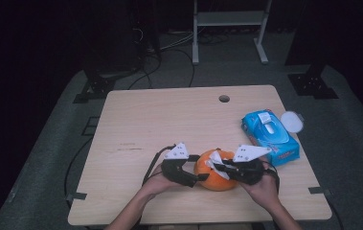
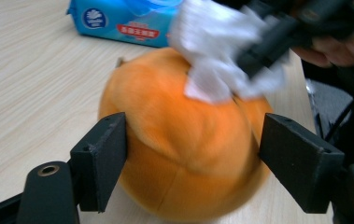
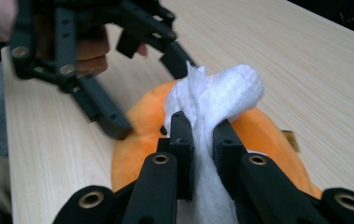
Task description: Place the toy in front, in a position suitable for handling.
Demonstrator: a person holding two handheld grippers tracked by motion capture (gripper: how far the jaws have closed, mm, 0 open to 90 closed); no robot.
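You have a light wooden table with a round hole near its far edge. The orange plush pumpkin sits near your edge, and the blue wet-wipe pack lies by the right side, a white lid just beyond it.

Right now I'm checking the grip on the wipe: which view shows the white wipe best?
The right gripper view: the white wipe is pinched between the right gripper jaws, bunched over the orange plush ball. The left gripper view shows it blurred; the high view shows a small white patch.
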